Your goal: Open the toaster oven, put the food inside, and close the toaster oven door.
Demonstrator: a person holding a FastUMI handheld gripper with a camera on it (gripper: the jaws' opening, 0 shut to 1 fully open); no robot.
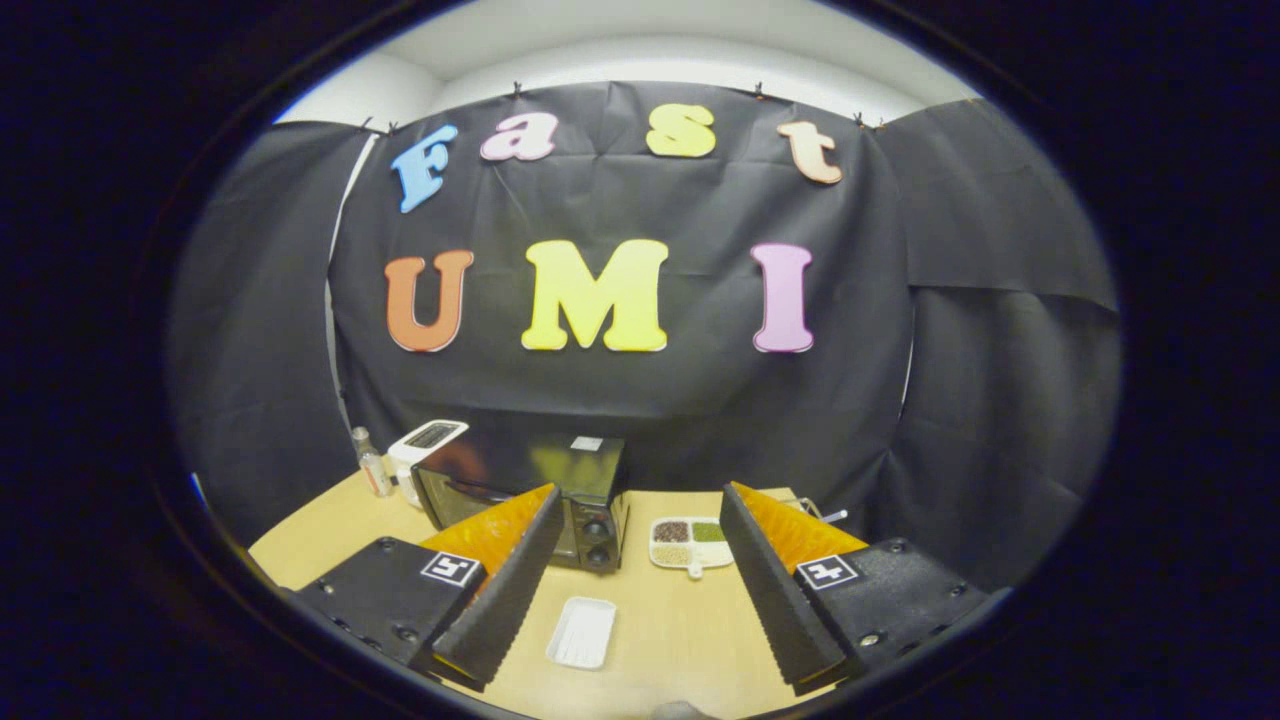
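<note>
While tongs [640, 530] gape above table [680, 640], toaster oven [530, 495] door shut.

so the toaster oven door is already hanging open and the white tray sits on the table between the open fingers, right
Not quite: in the gripper view the toaster oven door looks closed. The rest holds: the white tray lies on the table between the fingers of the open gripper.

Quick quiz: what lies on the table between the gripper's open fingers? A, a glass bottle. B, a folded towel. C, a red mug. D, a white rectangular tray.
D: a white rectangular tray lies on the table between the open fingers of the gripper.
</note>
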